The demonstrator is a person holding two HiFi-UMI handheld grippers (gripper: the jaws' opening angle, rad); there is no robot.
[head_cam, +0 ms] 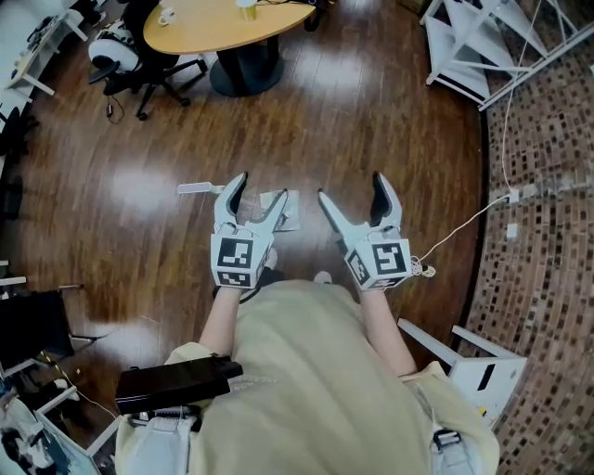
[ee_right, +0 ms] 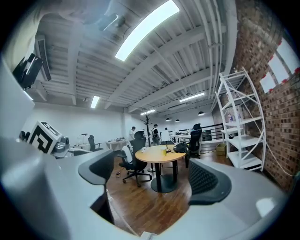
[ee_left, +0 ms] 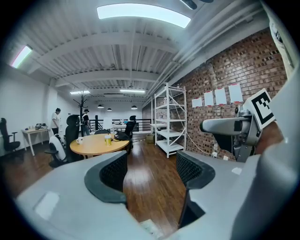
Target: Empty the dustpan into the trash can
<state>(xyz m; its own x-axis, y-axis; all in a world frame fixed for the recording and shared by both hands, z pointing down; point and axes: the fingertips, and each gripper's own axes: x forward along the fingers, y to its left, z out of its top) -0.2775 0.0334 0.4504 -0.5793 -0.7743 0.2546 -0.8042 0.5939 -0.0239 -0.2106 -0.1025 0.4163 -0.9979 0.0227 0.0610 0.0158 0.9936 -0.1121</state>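
Observation:
I see no trash can in any view. In the head view a flat white thing lies on the wooden floor, partly hidden behind my left gripper. A short white bar lies to its left; I cannot tell if these belong to a dustpan. My left gripper is held above the floor, open and empty, as the left gripper view confirms. My right gripper hovers beside it, open with nothing between its fingers. Both point away from the person across the room.
A round wooden table with a black office chair stands ahead. A white shelf rack is along the brick wall on the right. A white cable runs over the floor. A white frame stands near right.

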